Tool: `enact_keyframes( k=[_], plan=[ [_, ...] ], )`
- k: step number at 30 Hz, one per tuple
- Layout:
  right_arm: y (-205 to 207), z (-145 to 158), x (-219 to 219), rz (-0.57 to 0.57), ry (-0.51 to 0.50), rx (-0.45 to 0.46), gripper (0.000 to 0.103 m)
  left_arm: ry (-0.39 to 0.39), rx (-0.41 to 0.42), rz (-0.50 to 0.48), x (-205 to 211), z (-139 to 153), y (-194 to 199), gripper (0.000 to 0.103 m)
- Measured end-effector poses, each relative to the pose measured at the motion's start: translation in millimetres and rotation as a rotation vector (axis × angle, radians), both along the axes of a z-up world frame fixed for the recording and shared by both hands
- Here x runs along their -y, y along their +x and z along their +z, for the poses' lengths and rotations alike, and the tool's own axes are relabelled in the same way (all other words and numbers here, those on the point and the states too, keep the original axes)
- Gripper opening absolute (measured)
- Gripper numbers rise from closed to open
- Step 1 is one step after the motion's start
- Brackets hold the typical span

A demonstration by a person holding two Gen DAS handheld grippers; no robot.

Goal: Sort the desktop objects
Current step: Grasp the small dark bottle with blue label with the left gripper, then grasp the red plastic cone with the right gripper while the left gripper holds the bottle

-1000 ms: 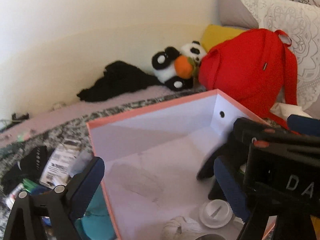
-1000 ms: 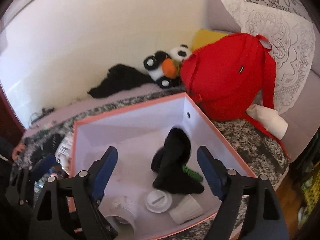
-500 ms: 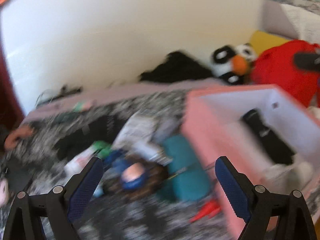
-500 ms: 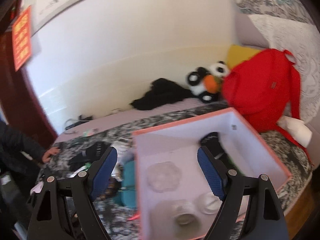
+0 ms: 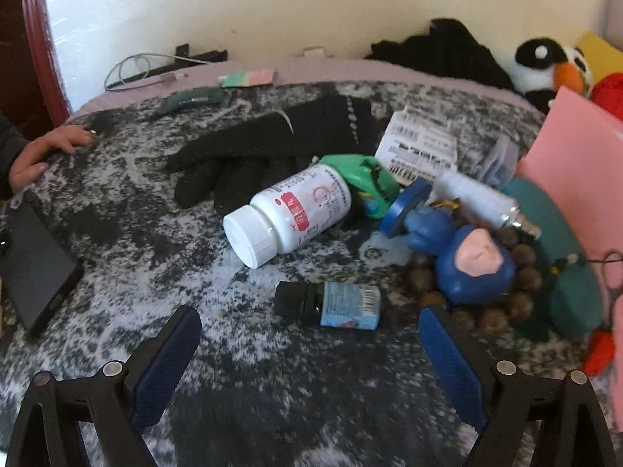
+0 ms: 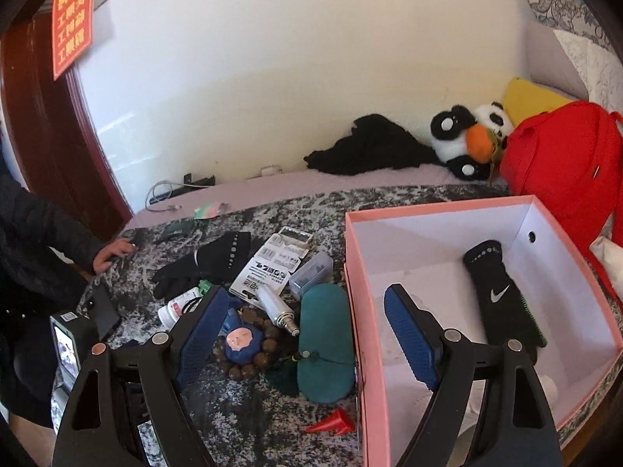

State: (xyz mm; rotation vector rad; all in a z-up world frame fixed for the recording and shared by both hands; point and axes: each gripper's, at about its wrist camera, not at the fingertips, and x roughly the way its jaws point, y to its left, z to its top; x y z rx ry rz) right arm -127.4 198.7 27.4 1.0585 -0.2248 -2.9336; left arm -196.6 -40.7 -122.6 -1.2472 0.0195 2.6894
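Observation:
My left gripper (image 5: 309, 334) is open and empty, low over the mottled cloth, just in front of a small black-capped blue bottle (image 5: 329, 303). Behind it lie a white pill bottle (image 5: 286, 216), a black glove (image 5: 268, 148), a blue figurine (image 5: 467, 257) on wooden beads and a teal case (image 5: 564, 257). My right gripper (image 6: 307, 311) is open and empty, above the left wall of the pink box (image 6: 358, 311). A black Nike glove (image 6: 502, 295) lies inside the box. The loose pile also shows in the right wrist view, with the teal case (image 6: 323, 342) against the box.
A person's hand (image 5: 43, 151) rests at the cloth's left edge near a dark phone (image 5: 35, 264). A red backpack (image 6: 564, 171), a panda plush (image 6: 467, 136) and black cloth (image 6: 370, 148) sit at the back wall. A red cone (image 6: 335, 424) lies by the box.
Both grippers swung left, away from the box interior. The left one now faces the loose pile on the cloth. The black glove stays in the box.

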Motion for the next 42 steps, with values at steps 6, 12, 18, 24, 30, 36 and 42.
enact_keyframes(
  k=[6,12,18,24,30,36,42],
  plan=[
    [-13,-9,-12,-0.019,-0.018,0.022,0.085,-0.051,0.018,-0.085,-22,-21,-15,0.094],
    [-11,-11,-17,-0.019,-0.009,0.021,0.085,-0.075,0.046,-0.055,-23,-31,-30,0.063],
    [-5,-3,-13,0.021,-0.008,0.005,0.084,-0.096,0.035,-0.023,-22,-7,-19,0.063],
    [8,-1,3,0.125,-0.021,0.028,0.084,-0.07,-0.082,-0.024,-19,41,16,0.063],
    [27,-24,11,0.254,-0.101,0.11,0.084,-0.022,-0.109,0.013,-8,66,48,0.063],
    [27,-70,-6,0.322,-0.311,0.261,0.06,0.035,-0.117,0.035,4,64,65,0.063],
    [42,-88,22,0.258,0.046,0.286,0.059,0.034,-0.131,0.023,4,68,64,0.063]
  ],
)
